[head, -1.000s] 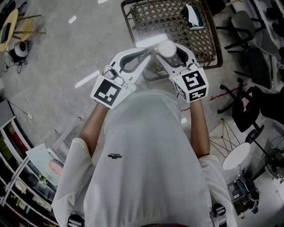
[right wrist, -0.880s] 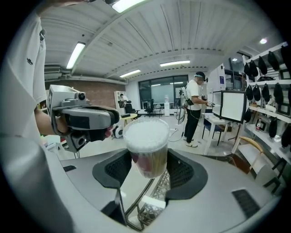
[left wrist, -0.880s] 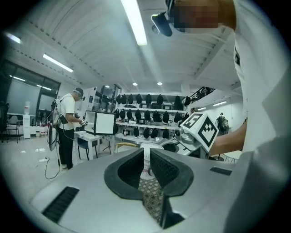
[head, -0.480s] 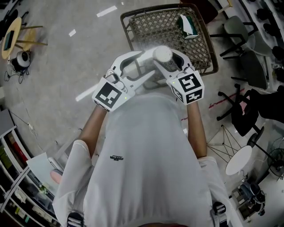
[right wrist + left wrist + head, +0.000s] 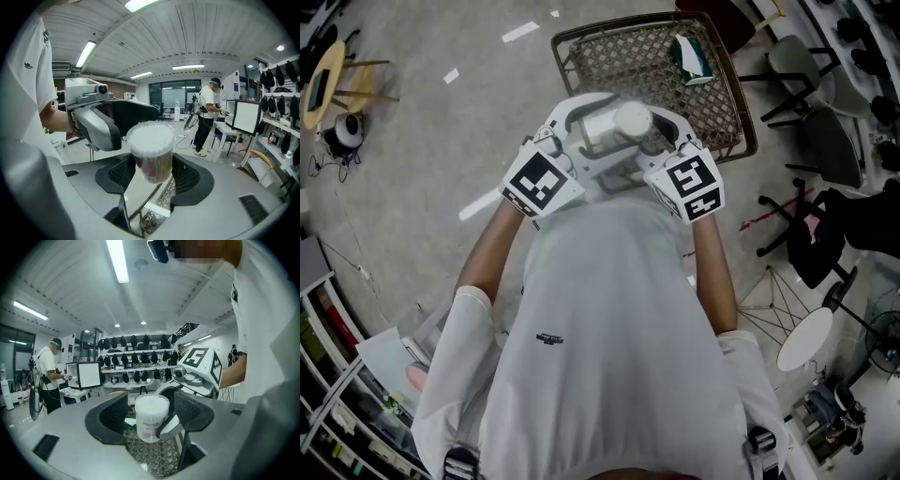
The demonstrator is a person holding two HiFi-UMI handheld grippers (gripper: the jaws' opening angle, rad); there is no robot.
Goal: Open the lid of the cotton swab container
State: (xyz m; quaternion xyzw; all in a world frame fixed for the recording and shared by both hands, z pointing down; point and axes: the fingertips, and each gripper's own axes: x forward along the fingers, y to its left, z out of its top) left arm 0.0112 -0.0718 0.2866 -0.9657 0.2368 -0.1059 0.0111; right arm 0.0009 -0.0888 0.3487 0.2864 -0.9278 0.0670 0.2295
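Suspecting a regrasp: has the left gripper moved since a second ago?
Yes. In the head view the left gripper has shifted up-picture toward the wire basket, and its fingers have just been opening around the container.

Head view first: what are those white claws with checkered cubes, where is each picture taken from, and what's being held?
A person, filmed by a camera on their head, carries two hand-held grippers; the patterned cubes are part of them. The other two pictures come from cameras riding on each one, looking along its jaws. The right hand-held gripper clamps a cotton swab container. The left hand-held gripper has just been opening its jaws; they stand apart around the container without pressing. Below, a wire mesh rack carries a green-and-white packet.
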